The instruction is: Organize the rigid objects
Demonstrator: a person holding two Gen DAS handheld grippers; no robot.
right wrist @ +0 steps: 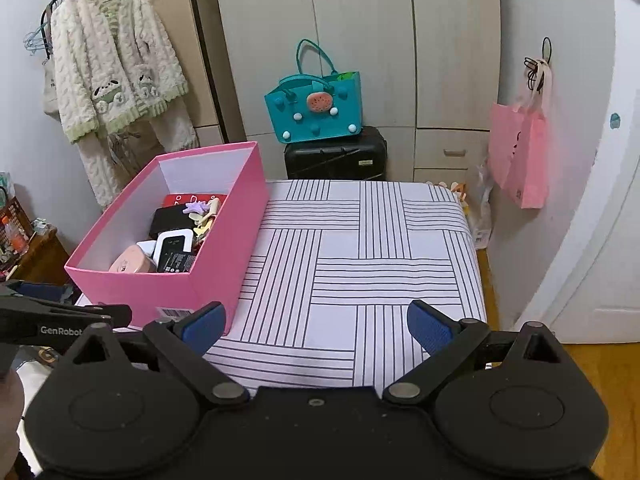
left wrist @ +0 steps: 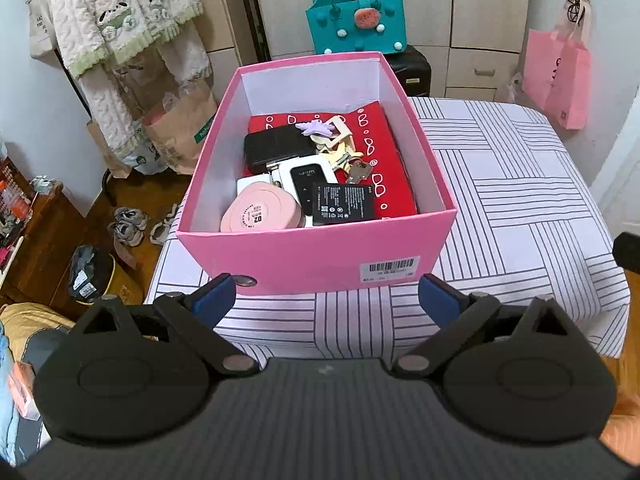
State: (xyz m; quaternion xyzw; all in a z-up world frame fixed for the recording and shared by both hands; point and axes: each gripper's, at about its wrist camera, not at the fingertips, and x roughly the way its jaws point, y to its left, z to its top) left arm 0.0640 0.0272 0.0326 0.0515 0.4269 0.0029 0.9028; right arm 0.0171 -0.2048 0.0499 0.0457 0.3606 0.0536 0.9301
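Striped bedsheet (right wrist: 360, 280) covers the surface under both claws; wardrobe (right wrist: 360, 40) and black suitcase (right wrist: 336, 156) beyond. Left gripper (left wrist: 326, 300) spread wide, empty, pink box (left wrist: 312, 256) straight ahead holding a pink case (left wrist: 260, 214), battery (left wrist: 344, 204), keys (left wrist: 356, 170). Right gripper (right wrist: 316, 326) spread, empty, box ahead-left. Items lower in the pile are hidden.

Inside the pink box (left wrist: 312, 256), the white slab (left wrist: 250, 185) hides mostly under the pink round case (left wrist: 260, 213). The keys (left wrist: 356, 170) are half buried behind the white device (left wrist: 306, 178), and the barcode label (left wrist: 390, 269) print is unreadable.
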